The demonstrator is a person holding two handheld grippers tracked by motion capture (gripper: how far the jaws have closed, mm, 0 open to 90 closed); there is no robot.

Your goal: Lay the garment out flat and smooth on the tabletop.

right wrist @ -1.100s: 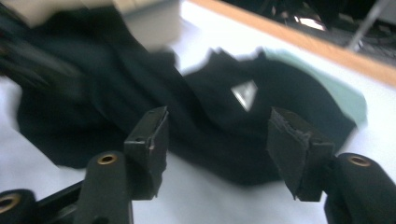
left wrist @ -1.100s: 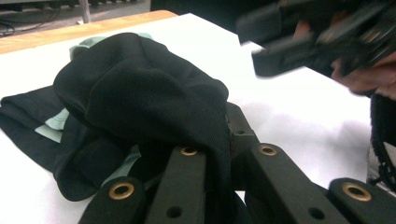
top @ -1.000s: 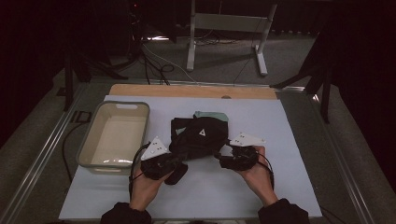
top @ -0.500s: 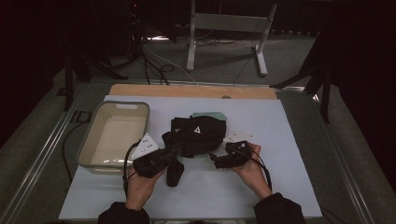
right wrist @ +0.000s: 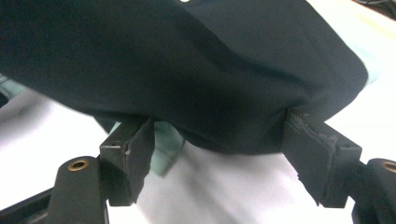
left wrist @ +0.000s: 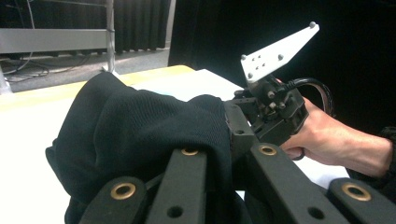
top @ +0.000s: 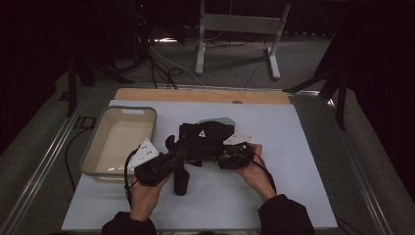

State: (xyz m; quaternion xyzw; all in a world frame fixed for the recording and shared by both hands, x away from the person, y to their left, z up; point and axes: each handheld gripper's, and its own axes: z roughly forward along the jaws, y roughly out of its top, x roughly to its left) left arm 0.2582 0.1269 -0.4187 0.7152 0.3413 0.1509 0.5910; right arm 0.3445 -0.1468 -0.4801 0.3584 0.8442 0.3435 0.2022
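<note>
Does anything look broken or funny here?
Yes: the pads on the right claw look torn and ragged at their edges. Also, the black garment lies crumpled over a pale green cloth.

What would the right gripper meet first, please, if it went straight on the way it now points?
Most likely the black garment: the right gripper has its open jaws at the cloth's folded edge, with a bit of pale green fabric just beneath. Depth is hard to judge.

A pale plastic tub (top: 120, 142) sits at the table's left, on a white mat (top: 303, 147) — a bare wooden strip (top: 200, 95) runs along the far edge. Beyond, a grey metal stand (top: 235, 34) and loose cables (top: 166, 63) rest on the floor.
</note>
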